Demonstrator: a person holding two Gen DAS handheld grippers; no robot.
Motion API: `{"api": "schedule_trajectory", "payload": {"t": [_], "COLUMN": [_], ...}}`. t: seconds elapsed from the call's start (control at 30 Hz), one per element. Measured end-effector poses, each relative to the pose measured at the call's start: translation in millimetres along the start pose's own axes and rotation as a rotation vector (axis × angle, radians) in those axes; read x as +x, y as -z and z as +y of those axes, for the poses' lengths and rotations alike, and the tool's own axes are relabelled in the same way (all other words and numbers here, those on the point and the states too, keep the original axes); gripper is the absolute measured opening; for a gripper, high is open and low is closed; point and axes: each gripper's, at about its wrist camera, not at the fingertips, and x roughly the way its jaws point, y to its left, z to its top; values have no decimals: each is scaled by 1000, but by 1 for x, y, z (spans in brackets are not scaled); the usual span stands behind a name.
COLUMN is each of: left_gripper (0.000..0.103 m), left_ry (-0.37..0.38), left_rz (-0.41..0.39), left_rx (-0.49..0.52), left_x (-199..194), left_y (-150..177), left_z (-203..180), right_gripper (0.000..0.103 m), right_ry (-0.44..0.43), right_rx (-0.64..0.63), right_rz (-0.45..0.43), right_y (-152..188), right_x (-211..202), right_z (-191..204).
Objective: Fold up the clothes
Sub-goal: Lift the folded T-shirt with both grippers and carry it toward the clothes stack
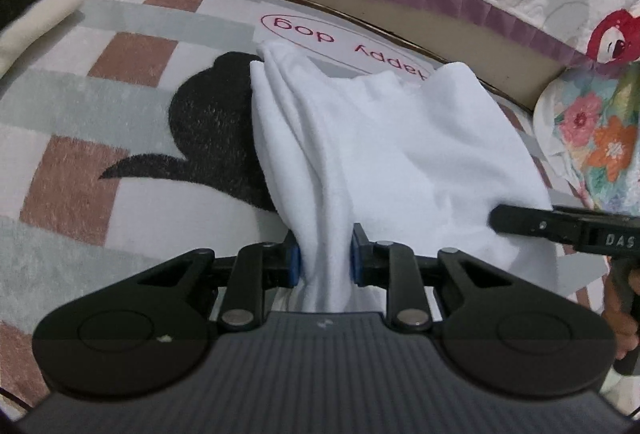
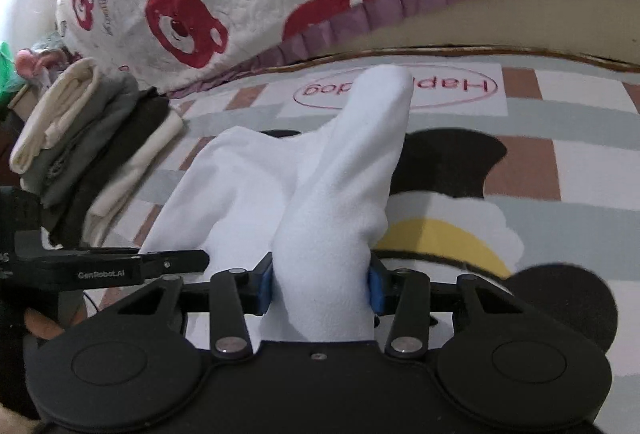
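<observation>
Together, left gripper [image 1: 325,259] and right gripper [image 2: 321,288] each clamp one white garment [image 1: 384,138] beside one folded pile [image 2: 80,138].

Soft matt white cloth garment [image 1: 400,154]

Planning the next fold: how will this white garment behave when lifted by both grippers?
Likely floppy: the white garment bunches and sags between the left gripper and right gripper. Probably light, since it drapes in soft folds. Its fleecy surface probably resists slipping.
</observation>
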Motion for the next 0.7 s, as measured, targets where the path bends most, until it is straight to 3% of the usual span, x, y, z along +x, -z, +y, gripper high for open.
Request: {"api": "schedule_trajectory", "payload": {"t": [0.43,0.5,0.53,0.6,0.7], "left_gripper": [27,41,41,28,23], "left_ry": [28,47,59,83,27], "left_rz": [42,48,47,29,-3], "left_rx": [-129,-150,-159,-147,-25], "left_x": [7,12,14,13,6], "left_y": [0,1,2,4,5], "left_z": [17,25,29,31,11], "right_gripper": [58,61,61,64,59], "right_ry": [-12,-20,-24,-32,-84], "right_rx": [120,153,174,216,236], "right_rz": [51,62,66,70,56], "right_y": [3,4,6,9,11], "right_x": [13,17,19,25,31], "right_z": [-18,-27,-31,-39,-43]}}
